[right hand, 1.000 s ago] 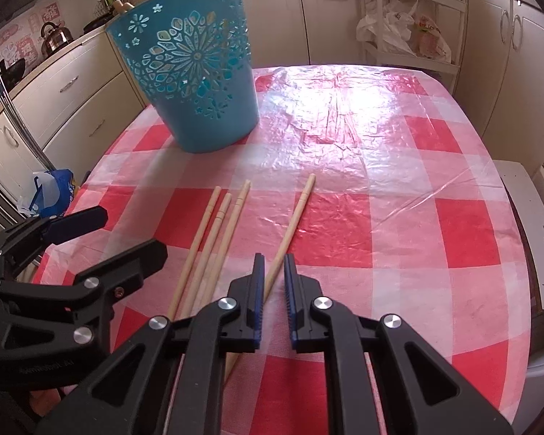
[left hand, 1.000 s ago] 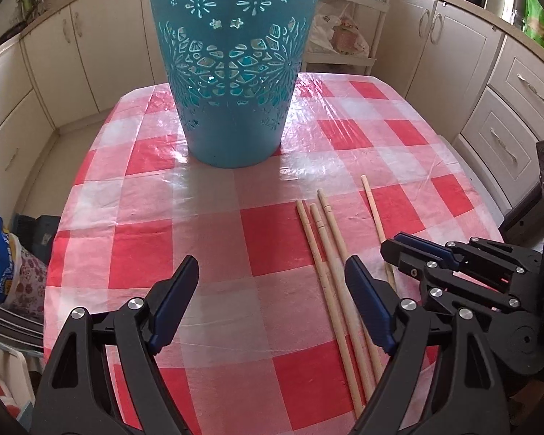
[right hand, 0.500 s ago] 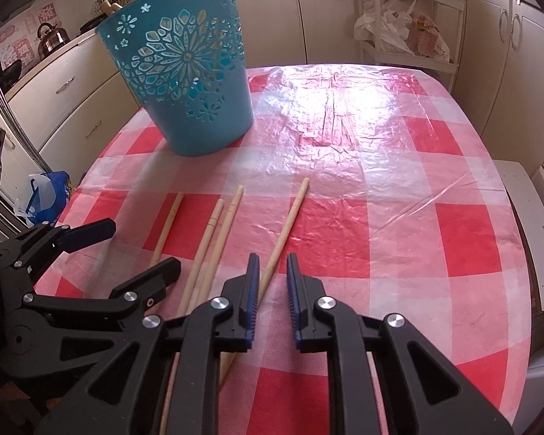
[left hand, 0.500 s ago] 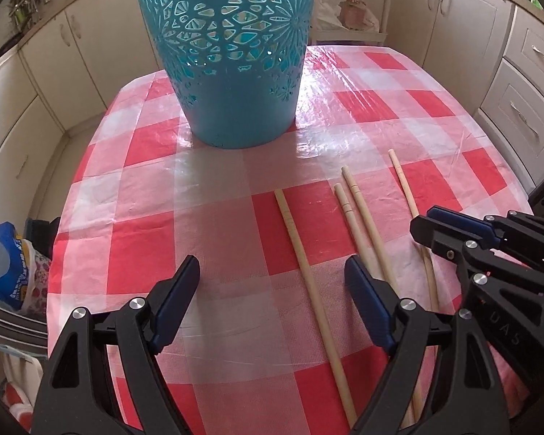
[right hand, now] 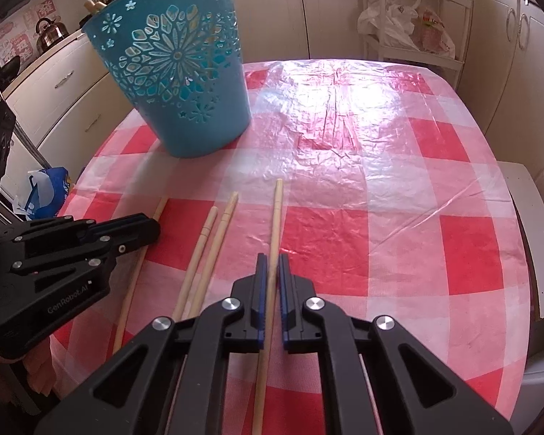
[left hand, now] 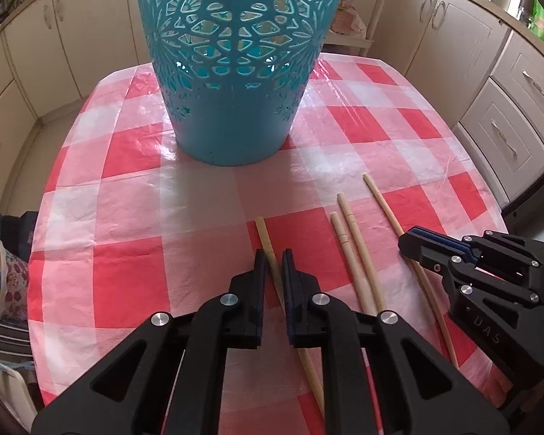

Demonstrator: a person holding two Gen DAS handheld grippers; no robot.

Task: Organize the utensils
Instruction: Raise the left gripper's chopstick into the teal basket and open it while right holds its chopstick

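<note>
Several long wooden chopsticks lie on the red-and-white checked tablecloth (left hand: 127, 217). My left gripper (left hand: 273, 253) is shut on the leftmost chopstick (left hand: 264, 233), near its far end. My right gripper (right hand: 271, 259) is shut on the rightmost chopstick (right hand: 276, 214). Two more chopsticks (left hand: 351, 250) lie side by side between them, also seen in the right wrist view (right hand: 214, 243). A teal cut-out plastic basket (left hand: 232, 72) stands upright at the far side of the table, also in the right wrist view (right hand: 177, 65).
Cream kitchen cabinets (left hand: 507, 83) surround the table. A white rack with plastic bags (right hand: 409, 18) stands behind it. A blue bag (right hand: 43, 188) sits on the floor to the left. The table edge runs close on the right (right hand: 507, 253).
My left gripper moved forward and closed from wide open onto the leftmost chopstick, which was shifted apart from the others. My right gripper slid over the rightmost chopstick and closed on it.
</note>
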